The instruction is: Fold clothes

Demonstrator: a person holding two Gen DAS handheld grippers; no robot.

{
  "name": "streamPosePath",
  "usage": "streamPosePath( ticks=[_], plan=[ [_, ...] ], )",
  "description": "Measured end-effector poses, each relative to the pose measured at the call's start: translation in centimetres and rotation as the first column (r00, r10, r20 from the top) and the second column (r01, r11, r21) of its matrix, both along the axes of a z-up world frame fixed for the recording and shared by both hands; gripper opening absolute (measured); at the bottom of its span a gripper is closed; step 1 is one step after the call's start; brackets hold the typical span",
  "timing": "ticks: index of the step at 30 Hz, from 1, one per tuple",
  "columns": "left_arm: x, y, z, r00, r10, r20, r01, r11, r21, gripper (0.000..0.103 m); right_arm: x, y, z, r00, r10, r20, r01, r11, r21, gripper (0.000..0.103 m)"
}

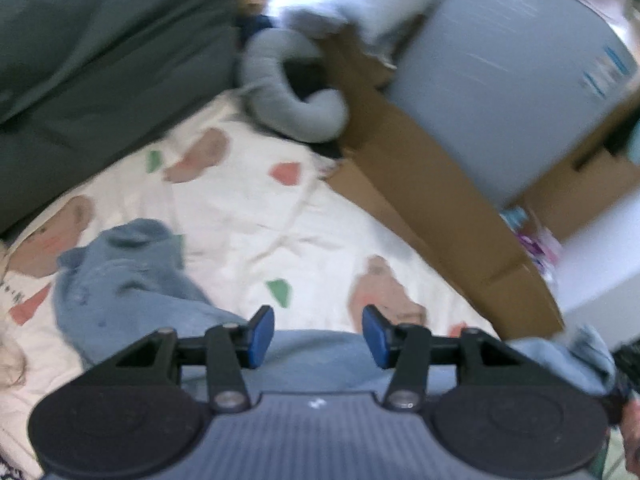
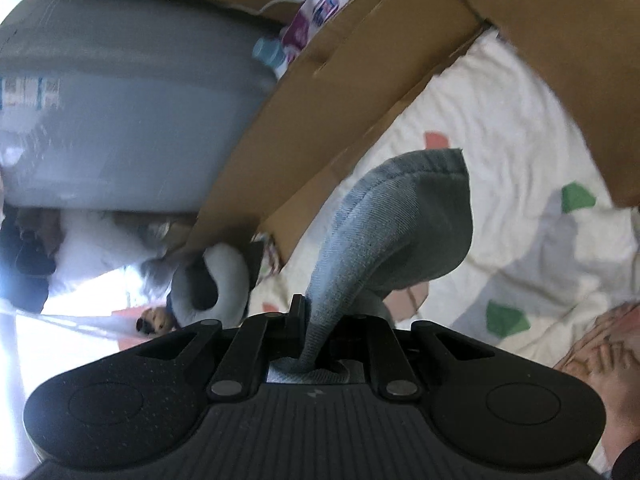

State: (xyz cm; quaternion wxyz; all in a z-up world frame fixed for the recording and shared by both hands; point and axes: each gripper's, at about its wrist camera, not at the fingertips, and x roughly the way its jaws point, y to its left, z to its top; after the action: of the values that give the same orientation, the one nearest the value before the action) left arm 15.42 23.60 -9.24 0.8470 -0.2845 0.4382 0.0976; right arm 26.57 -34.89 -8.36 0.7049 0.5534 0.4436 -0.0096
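Between right claw [image 2: 320, 320] pads, pinched blue garment [image 2: 400, 216], left claw [image 1: 318, 336] parted above it

**Soft cloth, matt plastic, plain cardboard**

The blue garment [image 2: 400, 216] is a woven cloth with a fine twill rib and a stitched hem, matt and slightly faded. The bedsheet [image 1: 248, 216] beneath is a creased, soft white cotton-like fabric printed with flat colour patches. The cardboard box [image 2: 340, 92] is dull brown paperboard with raw cut edges. The left gripper [image 1: 318, 338] carries matt black plastic arms, smooth blue pads [image 1: 262, 334] and bright metal rivets.
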Motion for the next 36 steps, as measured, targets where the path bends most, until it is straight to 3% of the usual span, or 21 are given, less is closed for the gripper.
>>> streamPosePath(
  ticks=[5,16,21,27,30,34,36],
  plan=[
    [-1.4,4.0,-3.7,0.989,0.141,-0.045,-0.141,0.990,-0.010,0.056,0.1,-1.8,-1.0,0.999,-0.044,-0.011,0.044,0.998,-0.040,0.009],
    [-4.6,10.6,-13.2,0.928,0.353,-0.122,-0.359,0.933,-0.033,0.070,-1.0,-5.2,-2.4,0.975,-0.205,-0.080,0.196,0.974,-0.113,0.009],
    [-5.0,11.7,-17.3,0.910,0.389,-0.145,-0.401,0.913,-0.070,0.071,-1.2,-5.3,-3.1,0.974,-0.200,-0.102,0.184,0.972,-0.147,0.009],
    [-5.6,12.3,-20.4,0.918,0.379,-0.120,-0.393,0.910,-0.131,0.069,-0.6,-5.6,-3.7,0.982,-0.143,-0.123,0.119,0.976,-0.185,0.009],
    [-6.1,12.9,-20.9,0.916,0.390,-0.091,-0.401,0.902,-0.164,0.049,-0.1,-5.6,-3.9,0.985,-0.116,-0.128,0.087,0.973,-0.214,0.009],
    [-6.6,13.7,-20.9,0.913,0.398,-0.089,-0.408,0.898,-0.167,0.010,0.5,-5.4,-4.2,0.988,-0.079,-0.132,0.045,0.969,-0.244,0.009],
    [-6.6,13.9,-20.5,0.918,0.385,-0.093,-0.395,0.907,-0.147,0.009,0.4,-5.2,-4.7,0.990,-0.053,-0.130,0.018,0.966,-0.258,0.009]
  ],
)
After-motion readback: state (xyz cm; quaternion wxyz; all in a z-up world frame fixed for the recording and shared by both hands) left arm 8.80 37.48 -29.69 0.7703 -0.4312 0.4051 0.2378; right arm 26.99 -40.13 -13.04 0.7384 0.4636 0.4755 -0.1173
